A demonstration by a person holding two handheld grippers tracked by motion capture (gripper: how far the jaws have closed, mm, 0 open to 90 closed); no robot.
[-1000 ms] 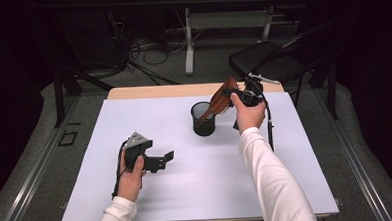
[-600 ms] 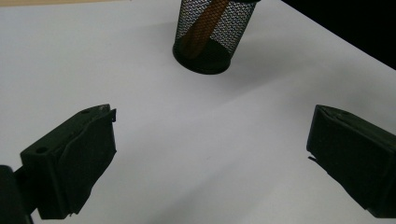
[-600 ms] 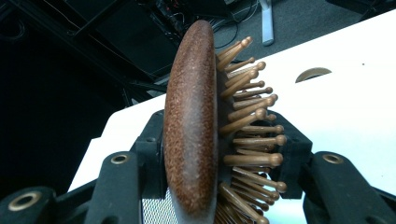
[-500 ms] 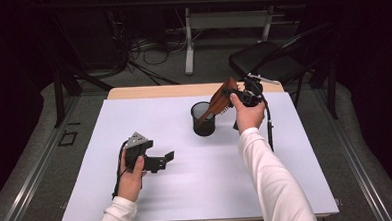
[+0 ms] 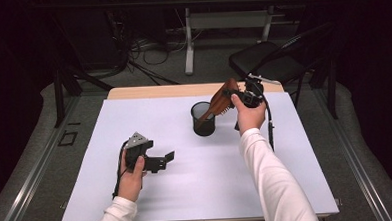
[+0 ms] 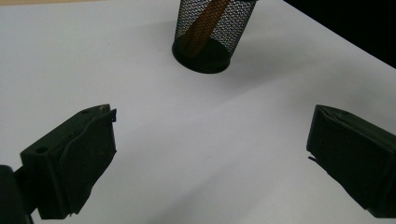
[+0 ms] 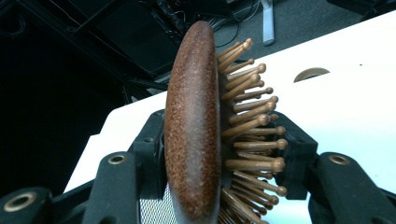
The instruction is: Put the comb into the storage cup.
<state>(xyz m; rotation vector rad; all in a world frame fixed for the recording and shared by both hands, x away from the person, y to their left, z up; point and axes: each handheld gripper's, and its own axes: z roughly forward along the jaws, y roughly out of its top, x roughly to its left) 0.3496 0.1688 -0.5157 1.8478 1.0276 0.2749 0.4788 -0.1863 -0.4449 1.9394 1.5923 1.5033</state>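
Note:
A wooden hairbrush [image 5: 221, 100] leans tilted with its handle down inside a black mesh cup [image 5: 203, 121] on the white table top [image 5: 197, 190]. My right gripper [image 5: 232, 96] is shut on the brush's head, up at the cup's right. In the right gripper view the brown back and pegged bristles [image 7: 194, 126] stand between the two pads, and the jaws have just been opening slightly with the brush still between them. My left gripper [image 5: 167, 160] rests low at the table's left front, open and holding nothing. The left gripper view has its wide jaws framing the cup [image 6: 210, 32], with the handle [image 6: 203, 25] visible through the mesh.
A wooden strip [image 5: 148, 91] runs along the table's far edge. A black chair [image 5: 262, 62] stands behind the far right corner. Cables and desk legs lie on the floor beyond. Bare white surface stretches between the two hands and across the front.

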